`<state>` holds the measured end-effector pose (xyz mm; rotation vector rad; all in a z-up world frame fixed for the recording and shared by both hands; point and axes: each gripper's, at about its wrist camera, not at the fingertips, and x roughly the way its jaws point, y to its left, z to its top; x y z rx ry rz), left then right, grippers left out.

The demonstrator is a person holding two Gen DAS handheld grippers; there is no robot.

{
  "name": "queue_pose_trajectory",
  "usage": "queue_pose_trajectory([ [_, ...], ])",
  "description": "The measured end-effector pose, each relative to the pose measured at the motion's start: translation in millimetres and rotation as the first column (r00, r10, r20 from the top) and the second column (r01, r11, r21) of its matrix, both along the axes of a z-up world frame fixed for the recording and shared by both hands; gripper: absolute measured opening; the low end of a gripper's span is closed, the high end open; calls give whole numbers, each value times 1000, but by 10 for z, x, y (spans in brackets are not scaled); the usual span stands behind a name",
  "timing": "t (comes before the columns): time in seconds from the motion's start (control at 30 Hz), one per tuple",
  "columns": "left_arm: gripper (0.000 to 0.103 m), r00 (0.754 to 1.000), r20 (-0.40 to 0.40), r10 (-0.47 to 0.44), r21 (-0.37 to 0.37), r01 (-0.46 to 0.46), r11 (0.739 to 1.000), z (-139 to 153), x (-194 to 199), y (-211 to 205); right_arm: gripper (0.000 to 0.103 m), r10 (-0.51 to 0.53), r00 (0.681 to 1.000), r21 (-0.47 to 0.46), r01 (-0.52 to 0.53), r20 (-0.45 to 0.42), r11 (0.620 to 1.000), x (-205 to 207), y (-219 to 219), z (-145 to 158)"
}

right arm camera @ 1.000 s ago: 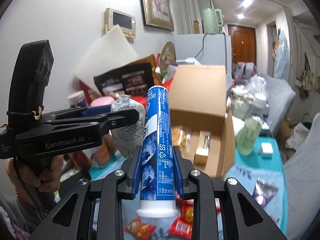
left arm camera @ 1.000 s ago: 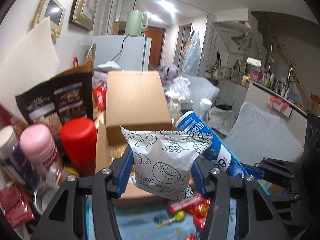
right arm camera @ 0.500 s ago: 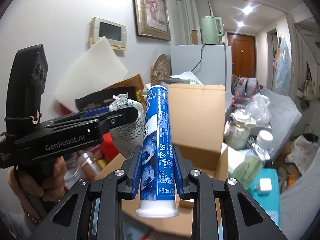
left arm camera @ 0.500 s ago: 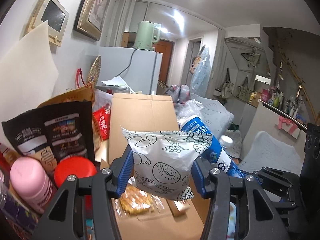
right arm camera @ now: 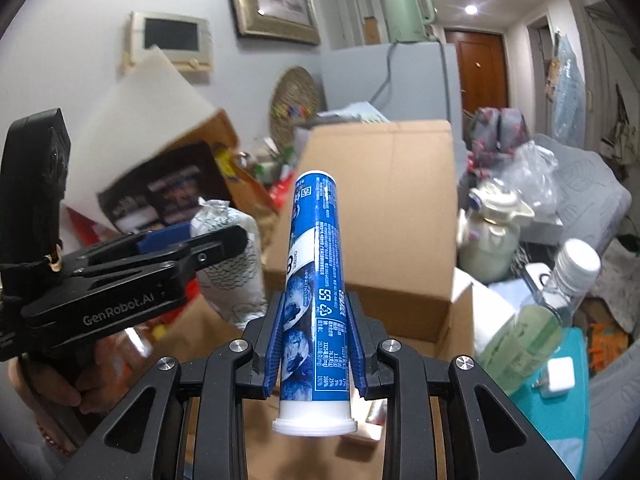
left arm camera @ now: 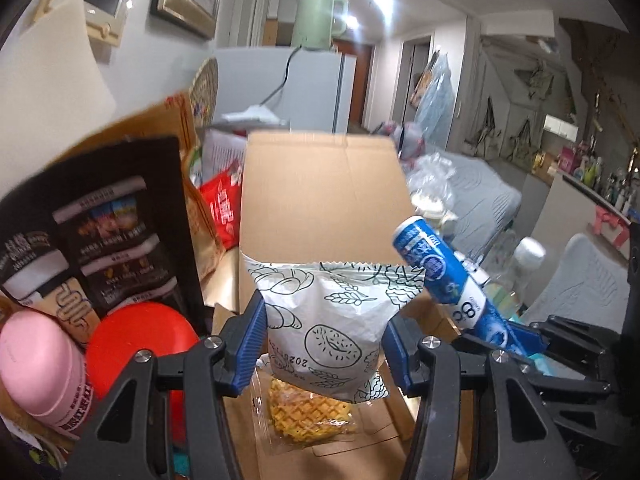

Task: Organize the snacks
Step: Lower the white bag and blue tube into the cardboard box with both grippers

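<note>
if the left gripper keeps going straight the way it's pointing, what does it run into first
Probably the open brown cardboard box: the left gripper, shut on the white bread-print snack bag, aims into it, likely towards the clear-wrapped yellow waffle on its floor. Depth is unclear.

The cardboard box [left arm camera: 320,184] stands open in the middle, its far flap upright. A waffle packet [left arm camera: 308,412] lies inside it on the floor of the box. Left of the box stand a lidded canister [left arm camera: 140,344] and a bottle [left arm camera: 40,372], with a printed pouch [left arm camera: 104,224] behind them. Right of the box sit a teapot-shaped jar [right arm camera: 492,232] and a capped bottle [right arm camera: 560,292].
</note>
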<state>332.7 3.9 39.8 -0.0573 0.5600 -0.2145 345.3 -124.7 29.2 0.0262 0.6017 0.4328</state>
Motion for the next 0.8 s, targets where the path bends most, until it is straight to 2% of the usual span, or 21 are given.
queue_pose_trajectory([
  [0.17,53,998,-70,-9,43,12,999,-217,186,-82,28,-34,996,-13,33,-77,999,183,-87,-205],
  [0.33,53,992,-127,23,75,-13,997,-385,347,-65,28,-78,982,-48,70,-174,996,404,-156,-475],
  [0.47,53,983,-183,22,111,-1,994,-504,426,-91,28,-153,974,-146,129,-166,981,414,-150,-532],
  [0.7,53,973,-228,22,153,14,988,-617,474,-179,28,-174,966,-269,119,-191,956,428,-43,-676],
  [0.8,53,969,-241,57,199,-8,980,-664,510,-182,28,-186,964,-310,121,-191,943,435,0,-703],
])
